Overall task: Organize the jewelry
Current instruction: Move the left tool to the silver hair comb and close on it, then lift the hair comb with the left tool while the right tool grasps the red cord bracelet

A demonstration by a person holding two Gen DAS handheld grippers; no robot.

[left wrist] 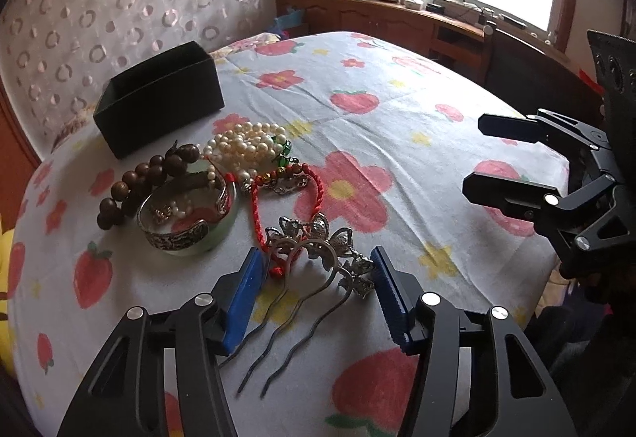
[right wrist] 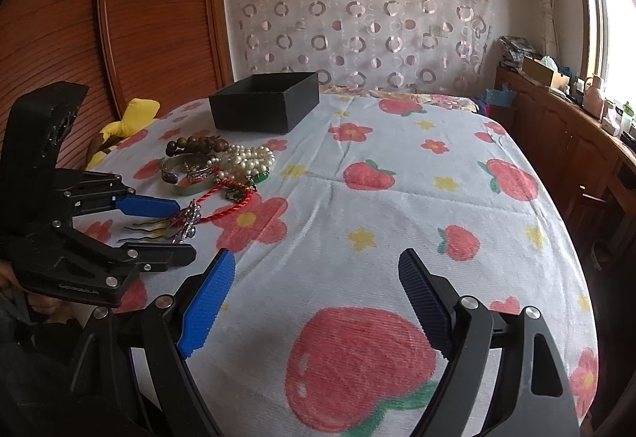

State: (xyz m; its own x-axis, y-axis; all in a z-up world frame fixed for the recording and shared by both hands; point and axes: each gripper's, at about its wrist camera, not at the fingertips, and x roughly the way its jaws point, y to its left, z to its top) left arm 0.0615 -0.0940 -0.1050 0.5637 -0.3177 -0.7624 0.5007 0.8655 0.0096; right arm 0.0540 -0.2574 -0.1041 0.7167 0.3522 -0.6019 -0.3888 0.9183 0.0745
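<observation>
Your left claw [left wrist: 318, 298] is spread wide and straddles the silver hair comb [left wrist: 314, 270], whose wavy prongs run back toward you between the two blue pads while its ornate butterfly head points away, so its long axis lies roughly along the claw and you would likely close across the head. Your right claw [right wrist: 314, 302] is also spread, holding nothing, well off to the right over bare bedspread [right wrist: 397, 198]; the left is clearly nearer. Just beyond the comb lies a red cord [left wrist: 258, 210], then the silver bangle [left wrist: 187, 214], the brown wooden beads [left wrist: 147, 178] and the pearl strand [left wrist: 248, 146]. Farthest sits the open black box [left wrist: 159, 99], probably the destination.
</observation>
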